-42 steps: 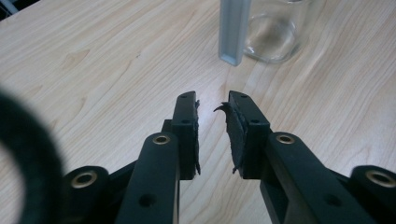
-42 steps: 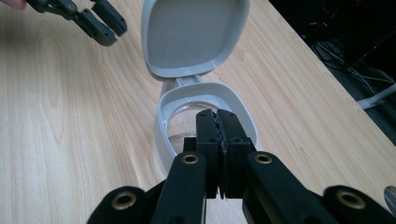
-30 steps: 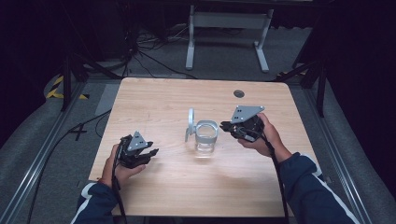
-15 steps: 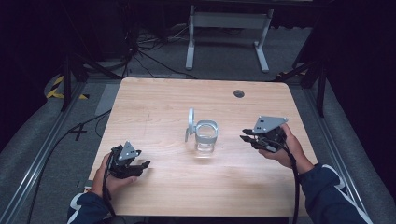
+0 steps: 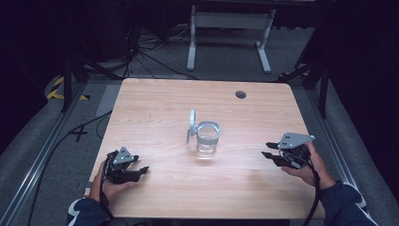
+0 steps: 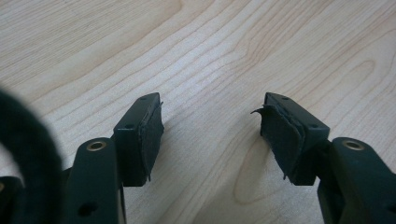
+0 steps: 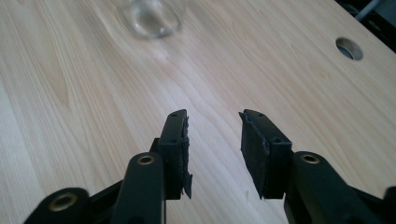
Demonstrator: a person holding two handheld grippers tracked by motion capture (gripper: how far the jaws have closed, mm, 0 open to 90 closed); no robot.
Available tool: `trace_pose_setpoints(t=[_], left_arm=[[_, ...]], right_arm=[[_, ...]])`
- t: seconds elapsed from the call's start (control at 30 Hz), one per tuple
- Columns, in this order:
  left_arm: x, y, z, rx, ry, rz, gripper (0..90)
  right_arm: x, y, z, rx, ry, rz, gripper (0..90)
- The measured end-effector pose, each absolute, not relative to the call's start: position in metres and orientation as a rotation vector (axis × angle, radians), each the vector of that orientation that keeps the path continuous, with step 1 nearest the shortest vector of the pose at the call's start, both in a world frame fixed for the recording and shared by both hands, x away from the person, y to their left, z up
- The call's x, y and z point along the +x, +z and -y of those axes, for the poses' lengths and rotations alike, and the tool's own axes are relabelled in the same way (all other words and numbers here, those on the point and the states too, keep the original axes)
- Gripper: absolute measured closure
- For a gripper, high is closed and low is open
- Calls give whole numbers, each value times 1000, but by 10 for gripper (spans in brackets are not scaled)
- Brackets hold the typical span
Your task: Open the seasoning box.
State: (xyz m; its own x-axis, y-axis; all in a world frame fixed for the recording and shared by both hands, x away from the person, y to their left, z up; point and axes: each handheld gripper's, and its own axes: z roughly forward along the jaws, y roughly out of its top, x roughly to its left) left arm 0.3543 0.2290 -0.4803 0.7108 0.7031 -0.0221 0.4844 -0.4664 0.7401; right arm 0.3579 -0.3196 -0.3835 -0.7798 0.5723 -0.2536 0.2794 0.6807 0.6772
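**Both grippers parked apart, jar alone at mid-table with its lid up**

At the near left of the table (image 5: 155, 101), the left gripper (image 5: 141, 170) lies low in the person's left hand (image 5: 109, 184), its jaws pointing toward the middle. In the left gripper view the two jaws stand well apart with only bare wood grain between them, so it is spread and holding nothing. Its low place near the table edge reads as a rest position, clear of the work.

At the centre stands the glass jar (image 5: 207, 139), upright and on its own. Its hinged lid (image 5: 192, 123) is swung up and stands on edge at the jar's left side, leaving the mouth uncovered. That is probably the reason neither gripper is near it: the jar seems to be in the state wanted, and nothing needs steadying. The right gripper view catches the jar's clear base at the top edge, well ahead of the jaws.

At the near right, the right gripper (image 5: 269, 154) is held in the right hand (image 5: 308, 165), a little above the wood, jaws aimed at the jar but well apart from it. They are parted too, with nothing between them. Farther back on the right is a small round hole (image 5: 241, 94) in the table.
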Motion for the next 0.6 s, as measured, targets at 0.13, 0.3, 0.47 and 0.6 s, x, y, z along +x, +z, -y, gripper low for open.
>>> trace_pose_setpoints(t=[0.13, 0.3, 0.47, 0.6], left_arm=[[354, -480, -229, 2166, 364, -898, 371], [353, -480, -229, 2164, 365, -904, 369], [353, -480, -229, 2162, 364, -908, 369], [353, -480, -229, 2167, 371, -905, 368]], right_arm=[[349, -396, 339, 705, 894, -2425, 544], [338, -415, 361, 781, 877, -2380, 459], [326, -429, 383, 860, 893, -2343, 393], [316, -443, 402, 936, 902, -2328, 346]])
